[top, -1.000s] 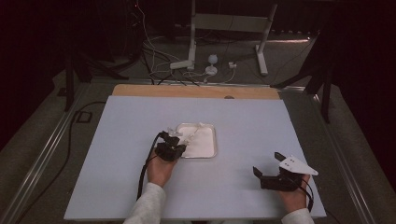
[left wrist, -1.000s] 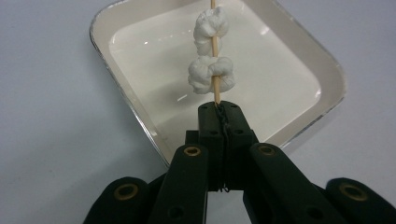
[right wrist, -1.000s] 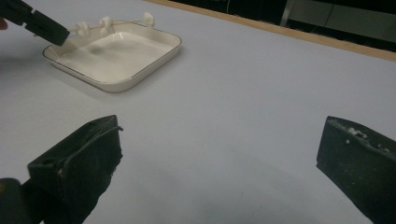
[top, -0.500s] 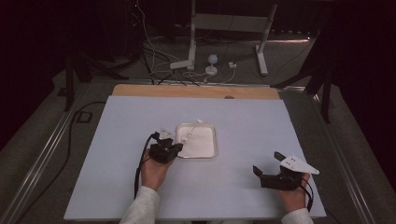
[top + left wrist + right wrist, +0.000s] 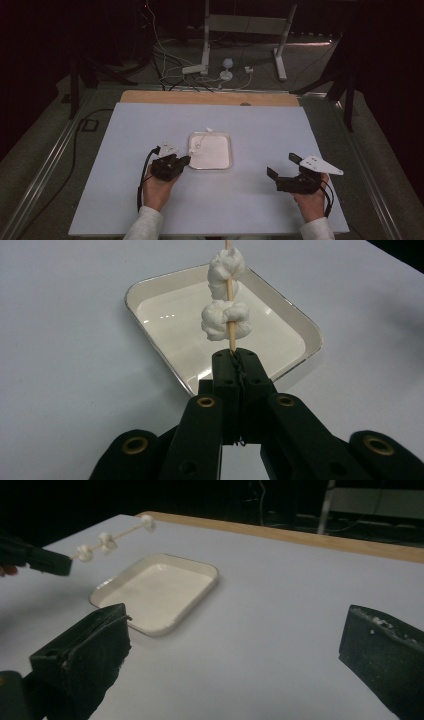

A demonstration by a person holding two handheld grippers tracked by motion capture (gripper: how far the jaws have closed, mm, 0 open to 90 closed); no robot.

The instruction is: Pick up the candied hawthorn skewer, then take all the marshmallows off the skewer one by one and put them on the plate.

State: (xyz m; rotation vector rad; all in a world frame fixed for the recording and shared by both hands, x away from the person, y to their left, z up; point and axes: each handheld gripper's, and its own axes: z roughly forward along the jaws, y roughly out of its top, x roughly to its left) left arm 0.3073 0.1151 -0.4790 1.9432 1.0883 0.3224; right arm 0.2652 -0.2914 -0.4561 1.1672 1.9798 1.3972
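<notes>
Overhead, pale table in dark room, left gripper clenching skewer, right gripper spread empty.

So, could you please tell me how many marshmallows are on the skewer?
3. On the skewer held by the left gripper: one nearest the jaws, one just beyond, one at the tip, above the tray.

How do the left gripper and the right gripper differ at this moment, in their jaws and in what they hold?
The left gripper has its jaws shut on a wooden skewer threaded with white marshmallow pieces; the right gripper has its jaws wide open, with nothing between them. The left gripper sits beside the white tray, its skewer above it; the right gripper is off to the tray's right. Both are black and hand-held over the table.
</notes>
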